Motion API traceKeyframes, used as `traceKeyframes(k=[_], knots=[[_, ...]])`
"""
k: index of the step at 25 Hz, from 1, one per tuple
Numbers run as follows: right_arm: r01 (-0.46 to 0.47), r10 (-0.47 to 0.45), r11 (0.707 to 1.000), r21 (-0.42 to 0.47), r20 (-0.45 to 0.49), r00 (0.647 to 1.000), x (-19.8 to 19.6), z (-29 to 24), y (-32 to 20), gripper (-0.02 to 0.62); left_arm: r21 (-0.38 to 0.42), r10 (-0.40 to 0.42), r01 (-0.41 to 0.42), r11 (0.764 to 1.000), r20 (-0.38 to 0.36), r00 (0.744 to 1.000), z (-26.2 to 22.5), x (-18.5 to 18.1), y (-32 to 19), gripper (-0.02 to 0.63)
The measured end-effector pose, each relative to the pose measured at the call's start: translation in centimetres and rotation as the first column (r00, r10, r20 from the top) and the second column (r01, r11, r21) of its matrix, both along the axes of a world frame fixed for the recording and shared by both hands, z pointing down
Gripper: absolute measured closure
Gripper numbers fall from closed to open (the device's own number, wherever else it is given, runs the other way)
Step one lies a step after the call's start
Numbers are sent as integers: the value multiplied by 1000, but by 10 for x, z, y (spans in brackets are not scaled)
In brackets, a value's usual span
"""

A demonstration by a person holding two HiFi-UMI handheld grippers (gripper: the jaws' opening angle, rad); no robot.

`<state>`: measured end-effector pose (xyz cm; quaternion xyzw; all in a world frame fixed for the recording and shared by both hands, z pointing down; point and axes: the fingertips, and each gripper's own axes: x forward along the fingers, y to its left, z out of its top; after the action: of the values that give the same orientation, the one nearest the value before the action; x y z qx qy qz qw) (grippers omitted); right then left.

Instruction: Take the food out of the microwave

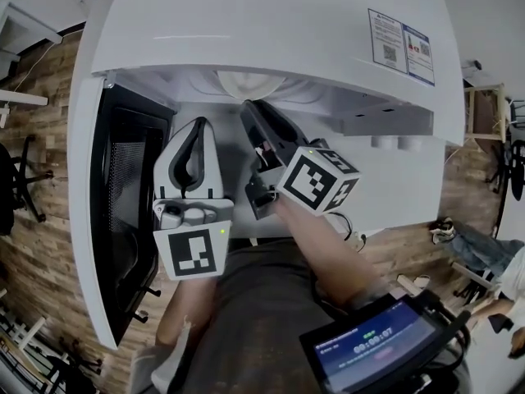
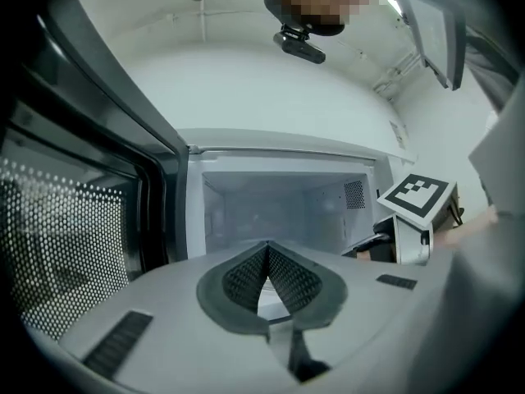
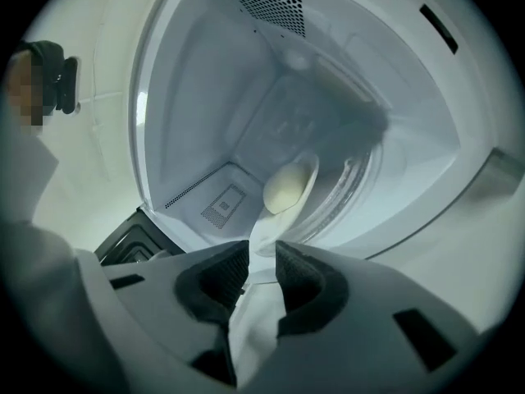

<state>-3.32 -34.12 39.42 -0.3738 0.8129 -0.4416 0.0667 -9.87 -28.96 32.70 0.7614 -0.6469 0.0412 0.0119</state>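
Observation:
The white microwave stands with its door swung open to the left. Inside, a pale round piece of food lies on a white plate on the glass turntable. My right gripper reaches into the cavity mouth, rolled to one side. Its jaws stand a little apart, and the plate's white near edge shows in the gap; I see no pad pressing on it. My left gripper is level in front of the opening, shut and holding nothing. In the head view the left gripper is beside the right gripper.
The open door, with its dotted mesh, is close on the left of my left gripper. The right gripper's marker cube sits at the cavity's right side. A screen device hangs at my waist. Chairs stand on the wooden floor.

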Motion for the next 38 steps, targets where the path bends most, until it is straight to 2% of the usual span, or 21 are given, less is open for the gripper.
traceKeyframes(k=[3, 6, 10, 12, 13, 22, 38], knots=[[-20, 24, 998, -62, 56, 998, 0, -1, -3, 488, 2, 1, -1, 1000, -7, 1000, 0, -1, -2, 598], [-75, 98, 980, -182, 124, 987, 5, -1, -5, 489, -3, -1, 1, 1000, -10, 1000, -1, -2, -3, 598], [-118, 162, 955, -271, 143, 976, 8, 0, -11, 495, -12, -5, 5, 1000, -15, 1000, 0, -4, -4, 598], [-125, 172, 950, -287, 144, 975, 7, 2, -14, 526, -15, -8, 7, 1000, -18, 1000, 1, -5, -4, 598], [-126, 172, 949, -288, 143, 975, 7, 3, -15, 548, -14, -9, 9, 1000, -19, 1000, 1, -6, -5, 598], [-121, 163, 964, -236, 166, 972, 10, 0, -17, 561, -9, -8, 7, 1000, -17, 1000, -1, -7, -8, 598], [-92, 127, 977, -190, 177, 976, 19, -3, 19, 540, -13, 35, -35, 999, -16, 999, 0, 6, 8, 598]])
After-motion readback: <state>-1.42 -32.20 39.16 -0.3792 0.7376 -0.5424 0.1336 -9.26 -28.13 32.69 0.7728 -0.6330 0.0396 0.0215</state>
